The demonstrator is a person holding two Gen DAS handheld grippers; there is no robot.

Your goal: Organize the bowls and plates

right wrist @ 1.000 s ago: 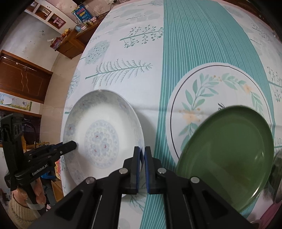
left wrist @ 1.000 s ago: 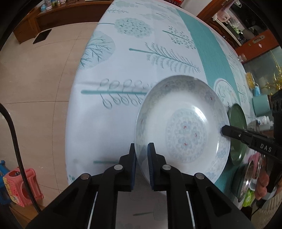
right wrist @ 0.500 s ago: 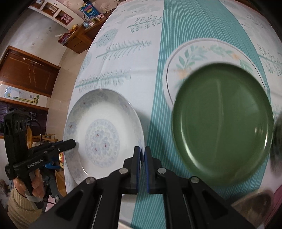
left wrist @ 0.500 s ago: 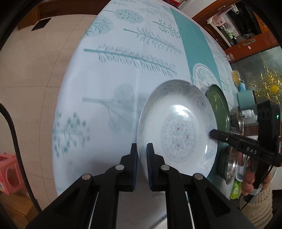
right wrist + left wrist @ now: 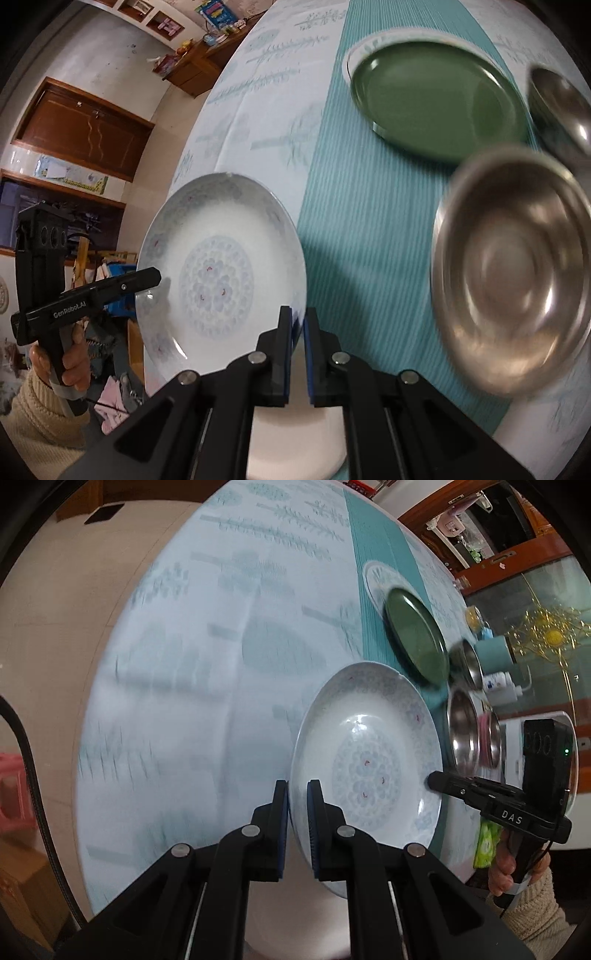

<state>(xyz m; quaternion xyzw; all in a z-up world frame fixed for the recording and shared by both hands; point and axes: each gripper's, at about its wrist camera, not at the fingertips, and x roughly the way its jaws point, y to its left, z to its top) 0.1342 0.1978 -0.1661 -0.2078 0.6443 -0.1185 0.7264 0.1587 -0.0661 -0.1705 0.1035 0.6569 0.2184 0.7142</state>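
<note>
A white plate with a blue flower pattern (image 5: 369,760) is held in the air over the table's near edge. My left gripper (image 5: 297,794) is shut on its left rim, and my right gripper (image 5: 297,320) is shut on its right rim. The plate also shows in the right wrist view (image 5: 218,277). The right gripper shows in the left wrist view (image 5: 436,781), the left gripper in the right wrist view (image 5: 153,277). A green plate (image 5: 417,635) (image 5: 436,96) lies on a leaf-patterned plate (image 5: 373,579) (image 5: 365,46). Steel bowls (image 5: 513,269) (image 5: 463,731) stand at the right.
The round table (image 5: 221,646) has a pale tree-print cloth with a teal stripe (image 5: 354,206). A second steel bowl (image 5: 561,103) (image 5: 467,661), a teal cup (image 5: 493,653) and a small white bottle (image 5: 500,683) are at the far right. A green packet (image 5: 487,843) lies by the edge.
Both grippers have carried the flower-pattern plate back toward the near edge and to the right. The green plate now lies farther away, and the steel bowls have come into view.
</note>
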